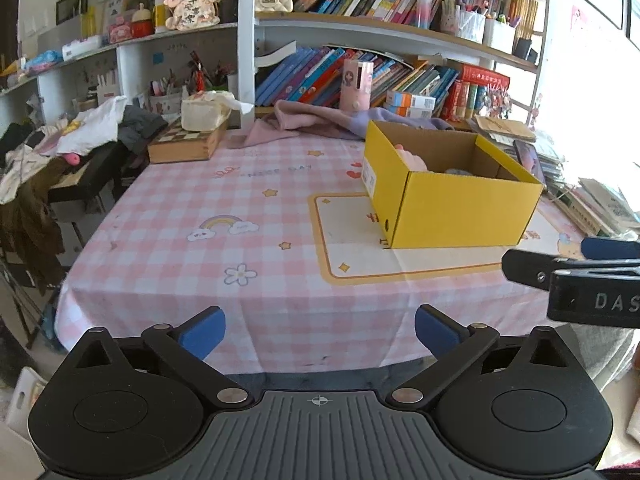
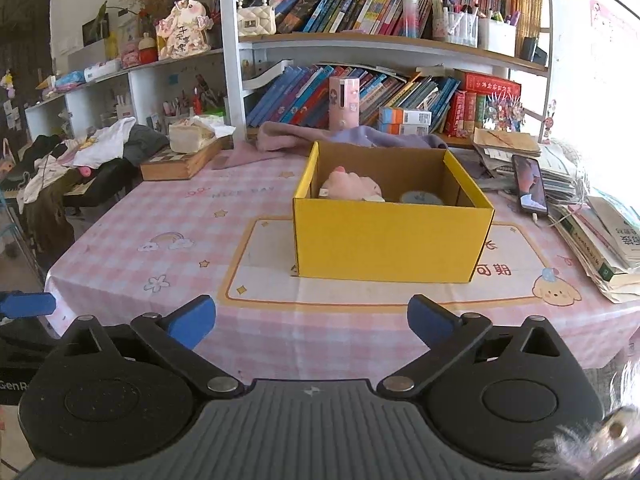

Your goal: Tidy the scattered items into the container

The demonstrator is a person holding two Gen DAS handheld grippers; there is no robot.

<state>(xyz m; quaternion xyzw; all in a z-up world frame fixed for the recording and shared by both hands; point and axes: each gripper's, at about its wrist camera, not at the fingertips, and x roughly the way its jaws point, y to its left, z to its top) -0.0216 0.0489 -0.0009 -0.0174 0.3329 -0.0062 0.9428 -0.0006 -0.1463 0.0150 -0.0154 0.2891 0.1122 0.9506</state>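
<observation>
A yellow cardboard box [image 2: 392, 240] stands open on the pink checked tablecloth [image 2: 160, 216]; it also shows in the left wrist view [image 1: 460, 212]. Inside lie a pink plush toy [image 2: 352, 186] and a round pale blue item [image 2: 422, 198]. My left gripper [image 1: 320, 334] is open and empty, held back over the table's near edge. My right gripper [image 2: 312, 322] is open and empty, near the front edge, facing the box. The right gripper's fingers [image 1: 560, 268] show at the right of the left wrist view.
A wooden chess box [image 2: 180, 162] with a tissue pack [image 2: 192, 134] sits at the back left. Pink and purple cloths [image 2: 320, 134] lie behind the box. A phone [image 2: 530, 184] and stacked books [image 2: 608, 240] sit at the right. Bookshelves rise behind.
</observation>
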